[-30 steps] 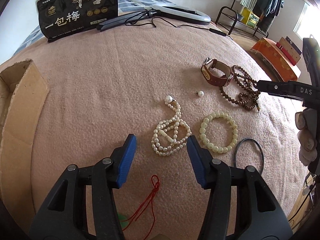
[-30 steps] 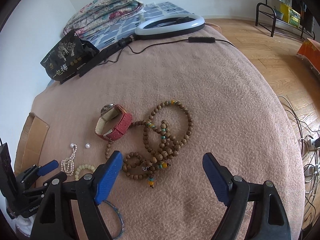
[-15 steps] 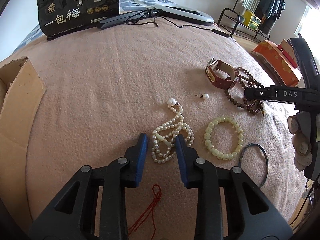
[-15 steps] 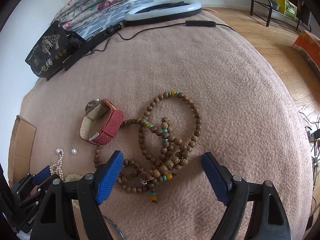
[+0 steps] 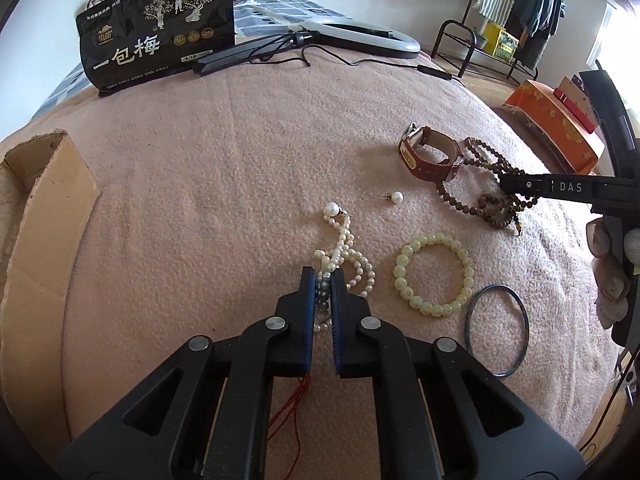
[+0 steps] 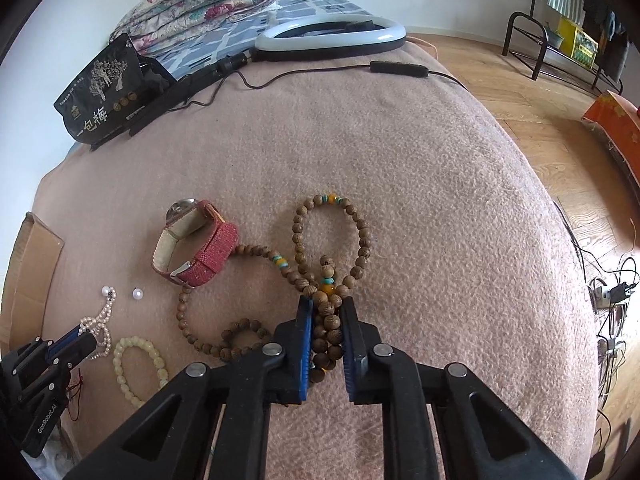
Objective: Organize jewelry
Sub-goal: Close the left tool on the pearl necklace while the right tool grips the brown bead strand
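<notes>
- I've got the pink fuzzy blanket under both claws; the brown cardboard box flap sits far off to the left of my left gripper.
- Right gripper: jaws have just been closing and now pinch a bunched section of the long brown wooden bead strand; its loops fan out ahead of the tips, and the red-strap wristwatch lies ahead-left, touching the strand.
- Left gripper: jaws have just been closing, now narrow on a few strands of the white pearl necklace; the rest trails ahead of the tips.
- Pale green bead bracelet just right of the left tips, thin dark bangle further right, loose pearl stud ahead.
- Risk: the wooden strand runs under the watch, so lifting may drag it along. The pearl grip catches only part of the loops; it could slip or snag the stud at its far end.
- Only the left view shows the red cord under my jaws and the bangle whole; only the right view shows how many wooden beads are pinched.
</notes>
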Available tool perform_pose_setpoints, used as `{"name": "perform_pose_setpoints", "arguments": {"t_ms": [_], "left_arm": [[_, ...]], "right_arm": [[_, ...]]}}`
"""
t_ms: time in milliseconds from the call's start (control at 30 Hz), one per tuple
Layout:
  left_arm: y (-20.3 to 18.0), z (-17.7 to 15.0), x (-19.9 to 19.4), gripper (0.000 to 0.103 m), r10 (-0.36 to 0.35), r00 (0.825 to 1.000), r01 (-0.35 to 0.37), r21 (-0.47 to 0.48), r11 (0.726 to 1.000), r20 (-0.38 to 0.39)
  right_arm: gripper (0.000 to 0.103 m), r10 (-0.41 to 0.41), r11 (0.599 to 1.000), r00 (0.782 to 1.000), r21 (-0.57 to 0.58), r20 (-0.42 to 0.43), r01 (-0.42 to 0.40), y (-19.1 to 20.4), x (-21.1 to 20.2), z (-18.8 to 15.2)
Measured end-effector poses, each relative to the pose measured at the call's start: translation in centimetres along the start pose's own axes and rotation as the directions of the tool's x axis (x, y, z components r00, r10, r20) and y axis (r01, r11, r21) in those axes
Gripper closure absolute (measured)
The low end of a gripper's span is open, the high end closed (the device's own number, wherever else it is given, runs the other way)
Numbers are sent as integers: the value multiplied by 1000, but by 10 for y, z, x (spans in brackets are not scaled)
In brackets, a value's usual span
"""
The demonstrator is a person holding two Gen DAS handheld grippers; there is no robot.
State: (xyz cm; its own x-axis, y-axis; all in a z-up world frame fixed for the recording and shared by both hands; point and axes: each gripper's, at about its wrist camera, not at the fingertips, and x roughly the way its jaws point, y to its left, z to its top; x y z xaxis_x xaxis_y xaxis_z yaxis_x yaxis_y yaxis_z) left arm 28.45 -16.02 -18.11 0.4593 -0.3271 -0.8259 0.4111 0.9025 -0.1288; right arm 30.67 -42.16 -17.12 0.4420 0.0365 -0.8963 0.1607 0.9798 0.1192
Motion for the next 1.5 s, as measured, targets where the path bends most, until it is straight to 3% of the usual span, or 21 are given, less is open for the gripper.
{"name": "perform_pose_setpoints", "arguments": {"t_ms": [600,1500], "left_arm": [[5,8,-63,99,-25,994,30,-45,999,110],[26,7,-153,99,-11,969,34,-88,996,246]], "right_arm": [[92,14,998,992,-55,128,-7,8,-71,-6],[92,83,988,953,-152,292,-40,48,-176,-5]]}}
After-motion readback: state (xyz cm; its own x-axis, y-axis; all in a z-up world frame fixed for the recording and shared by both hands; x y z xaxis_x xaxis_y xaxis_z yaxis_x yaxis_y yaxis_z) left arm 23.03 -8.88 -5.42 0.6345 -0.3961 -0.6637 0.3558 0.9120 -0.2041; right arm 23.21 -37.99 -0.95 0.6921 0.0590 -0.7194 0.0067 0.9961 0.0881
